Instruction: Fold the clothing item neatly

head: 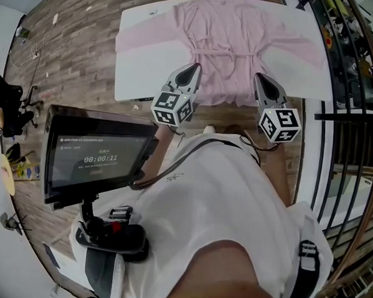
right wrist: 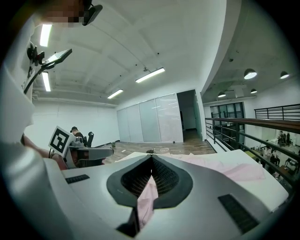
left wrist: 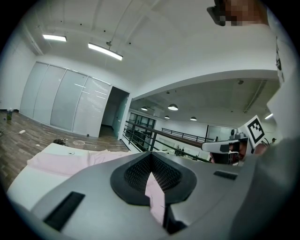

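A pale pink robe [head: 223,35] lies spread on a white table [head: 141,62], sleeves out to both sides and a belt tied across its waist. My left gripper [head: 194,68] is over the robe's lower left part and my right gripper [head: 260,77] over its lower right. In the left gripper view the left gripper [left wrist: 150,156] is shut, with a strip of pink cloth [left wrist: 155,192] pinched between its jaws. The right gripper [right wrist: 151,158] is likewise shut on a fold of pink cloth [right wrist: 147,199]. The robe's sleeve [left wrist: 61,161] rests flat on the table.
A dark screen [head: 92,162] on a mount sits close to the person's left side. A black metal railing [head: 347,116] runs along the table's right. Wood floor [head: 73,58] surrounds the table, with cables and small items at the left.
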Demonstrator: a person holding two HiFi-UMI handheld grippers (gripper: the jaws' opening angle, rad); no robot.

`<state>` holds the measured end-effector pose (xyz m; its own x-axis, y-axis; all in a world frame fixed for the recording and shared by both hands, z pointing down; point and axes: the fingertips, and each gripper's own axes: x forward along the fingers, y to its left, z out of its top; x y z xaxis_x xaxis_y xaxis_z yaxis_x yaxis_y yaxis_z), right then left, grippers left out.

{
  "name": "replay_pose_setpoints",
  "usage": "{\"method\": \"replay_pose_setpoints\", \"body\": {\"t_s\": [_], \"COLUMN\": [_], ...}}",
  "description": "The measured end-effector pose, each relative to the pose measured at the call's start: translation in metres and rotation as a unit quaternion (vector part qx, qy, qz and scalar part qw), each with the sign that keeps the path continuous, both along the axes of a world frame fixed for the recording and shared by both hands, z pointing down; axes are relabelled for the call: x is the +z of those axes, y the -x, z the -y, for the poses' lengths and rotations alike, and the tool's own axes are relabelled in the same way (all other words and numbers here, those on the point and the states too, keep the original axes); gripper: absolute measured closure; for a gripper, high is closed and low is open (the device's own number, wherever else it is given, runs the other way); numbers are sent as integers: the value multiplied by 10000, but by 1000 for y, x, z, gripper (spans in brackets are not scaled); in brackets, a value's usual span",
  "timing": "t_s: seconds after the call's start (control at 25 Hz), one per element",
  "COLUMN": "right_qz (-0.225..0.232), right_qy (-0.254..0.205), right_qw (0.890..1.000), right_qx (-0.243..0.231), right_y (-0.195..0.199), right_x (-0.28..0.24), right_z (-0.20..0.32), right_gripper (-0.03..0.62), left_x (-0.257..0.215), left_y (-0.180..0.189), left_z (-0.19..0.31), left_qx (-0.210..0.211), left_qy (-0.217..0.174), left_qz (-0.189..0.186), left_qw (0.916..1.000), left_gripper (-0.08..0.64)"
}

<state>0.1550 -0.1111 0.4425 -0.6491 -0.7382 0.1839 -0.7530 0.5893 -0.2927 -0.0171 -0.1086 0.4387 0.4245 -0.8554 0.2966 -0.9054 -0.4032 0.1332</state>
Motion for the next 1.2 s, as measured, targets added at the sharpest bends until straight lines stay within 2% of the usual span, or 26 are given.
{"method": "replay_pose_setpoints", "body": {"t_s": [0.36,0.92,1.2], "right_qz": [-41,75,120], "right_qy": [-37,-226,-149], "right_qw": [10000,9995,9989], "right_qx": [-27,-227,-429], "right_y": [-2,18,9], "right_x": [-2,-6,1], "right_z": [6,28,55], "right_gripper": [591,591,591], "left_x": [0,-1,4], "left_y": [2,19,8], "left_z": [1,12,32], "left_qx": [-61,-279,-468], "left_qy": [-8,-141,-48], "left_qz": [-10,83,145], "left_qw": [10000,9995,9988], "left_gripper": [558,558,558]}}
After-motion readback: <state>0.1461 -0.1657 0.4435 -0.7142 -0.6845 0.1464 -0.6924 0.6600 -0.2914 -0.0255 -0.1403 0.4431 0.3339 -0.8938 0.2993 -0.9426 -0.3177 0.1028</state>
